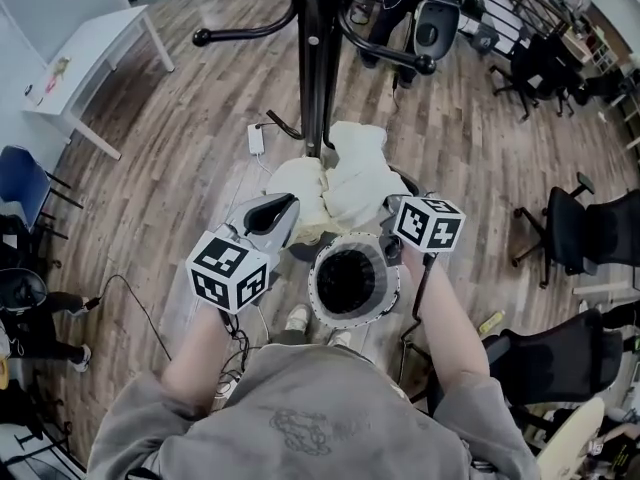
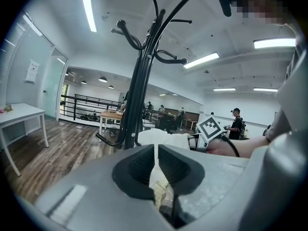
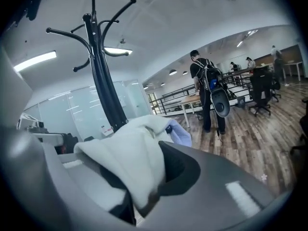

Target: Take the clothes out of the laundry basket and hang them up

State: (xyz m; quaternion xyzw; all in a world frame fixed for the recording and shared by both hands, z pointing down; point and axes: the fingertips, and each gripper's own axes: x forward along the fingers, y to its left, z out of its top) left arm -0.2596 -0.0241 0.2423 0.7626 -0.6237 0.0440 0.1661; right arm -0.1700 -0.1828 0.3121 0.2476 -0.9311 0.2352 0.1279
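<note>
Both grippers are on the white garment [image 1: 345, 183] now. The left gripper [image 2: 156, 150] is pressed together on a thin fold of it, while the right gripper [image 3: 144, 186] is pinching a thick bunch. The cloth hangs between them, above the round laundry basket [image 1: 313, 286] and right in front of the black coat rack [image 1: 318, 58] on the wooden floor [image 1: 180, 138].

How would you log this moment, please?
left hand-held gripper shut on white garment | right hand-held gripper same | laundry basket below | coat rack ahead
</note>
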